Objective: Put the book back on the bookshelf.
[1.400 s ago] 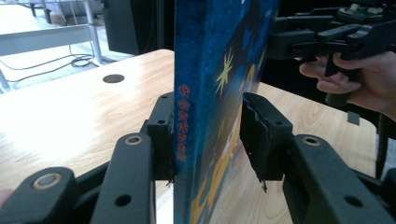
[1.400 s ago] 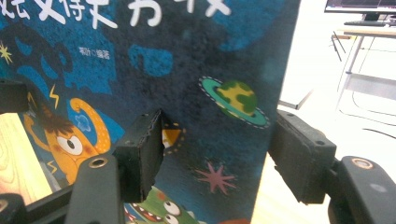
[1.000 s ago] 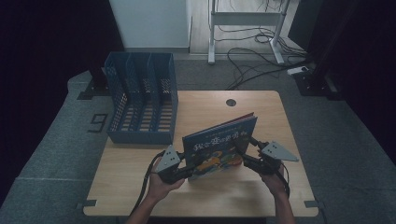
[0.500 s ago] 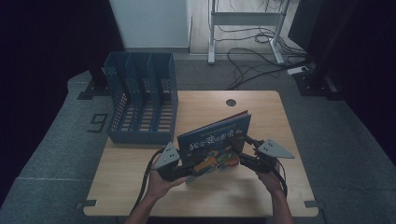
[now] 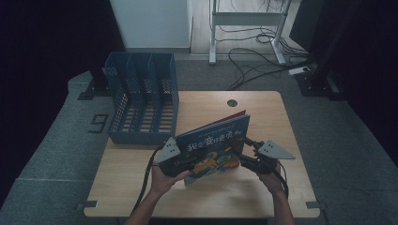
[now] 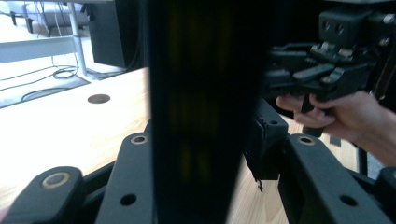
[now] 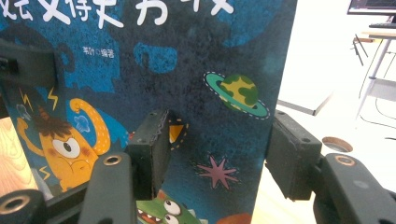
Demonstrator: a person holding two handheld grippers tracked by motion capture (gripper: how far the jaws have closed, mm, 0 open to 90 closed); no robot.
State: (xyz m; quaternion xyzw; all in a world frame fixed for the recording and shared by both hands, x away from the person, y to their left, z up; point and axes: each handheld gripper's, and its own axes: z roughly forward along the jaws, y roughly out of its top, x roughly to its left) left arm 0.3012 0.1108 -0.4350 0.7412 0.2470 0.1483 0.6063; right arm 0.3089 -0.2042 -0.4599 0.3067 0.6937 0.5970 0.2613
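A picture book (image 5: 216,145) with a dark blue cartoon cover stands tilted on its lower edge above the wooden table (image 5: 277,117). My left gripper (image 5: 187,166) is shut on the book's lower left part. In the left gripper view the book (image 6: 201,116) is edge-on, clamped in my left gripper (image 6: 203,140). My right gripper (image 5: 241,157) is at the book's right edge. There the cover (image 7: 187,70) runs slantwise through my right gripper (image 7: 222,149). Its jaws have just been closing and still stand apart.
A blue slotted file rack (image 5: 141,98) stands at the table's back left. A round cable hole (image 5: 232,102) sits near the far edge. A desk frame and cables (image 5: 248,51) lie on the floor beyond. The right hand (image 6: 336,116) appears in the left gripper view.
The book has tipped a little more upright and shifted slightly left with the left gripper. The right hand has stayed where it was.
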